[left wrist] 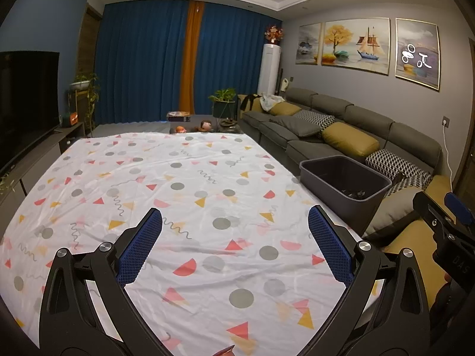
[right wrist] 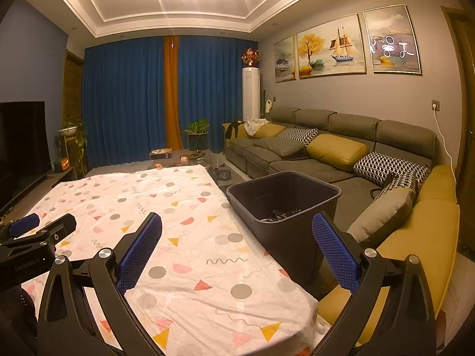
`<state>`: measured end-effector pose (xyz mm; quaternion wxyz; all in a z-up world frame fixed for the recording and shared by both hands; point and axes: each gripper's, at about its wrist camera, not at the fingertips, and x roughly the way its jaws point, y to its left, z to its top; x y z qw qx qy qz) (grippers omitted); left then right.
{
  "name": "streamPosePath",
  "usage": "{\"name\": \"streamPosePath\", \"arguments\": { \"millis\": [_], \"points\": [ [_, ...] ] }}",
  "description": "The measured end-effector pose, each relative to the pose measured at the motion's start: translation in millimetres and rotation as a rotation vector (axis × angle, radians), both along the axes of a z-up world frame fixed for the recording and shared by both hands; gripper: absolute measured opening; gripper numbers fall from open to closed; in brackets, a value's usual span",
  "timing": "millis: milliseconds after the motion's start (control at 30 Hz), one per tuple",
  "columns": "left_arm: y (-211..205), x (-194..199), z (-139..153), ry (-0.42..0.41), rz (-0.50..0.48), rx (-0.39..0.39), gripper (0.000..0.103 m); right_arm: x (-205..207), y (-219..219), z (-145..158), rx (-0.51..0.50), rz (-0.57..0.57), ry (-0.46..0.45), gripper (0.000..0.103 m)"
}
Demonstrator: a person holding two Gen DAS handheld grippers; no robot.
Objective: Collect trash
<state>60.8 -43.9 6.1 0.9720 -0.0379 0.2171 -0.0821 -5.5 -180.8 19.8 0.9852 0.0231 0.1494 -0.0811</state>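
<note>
I have both tools hovering above the bench, which is draped in a white patterned cloth [left wrist: 190, 195]; the left gripper [left wrist: 234, 246] has its jaws spread wide with nothing between them, and the right gripper [right wrist: 237, 255] is likewise wide open and empty; the dark bin [right wrist: 285, 204] stands off the bench's right edge, between it and the sofa [right wrist: 341, 148], and at its bottom I can make out a small dark heap of scraps [right wrist: 282, 215], which I take to be trash already dropped in; I see no loose litter on the cloth in either view, so I judge the collecting is finished or nearly so; my next move calls for scanning the far end, near the toys [left wrist: 193, 127], before committing either tool.
</note>
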Motion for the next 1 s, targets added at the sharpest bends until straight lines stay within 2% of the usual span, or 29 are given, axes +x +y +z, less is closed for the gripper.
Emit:
{"name": "streamPosePath", "arguments": {
  "millis": [1000],
  "points": [
    [-4.6, -0.3, 3.7, -0.006, -0.017, -0.005, 0.097, 0.4, -2.4, 2.0, 0.008, -0.006, -0.007, 0.097]
  ]
}}
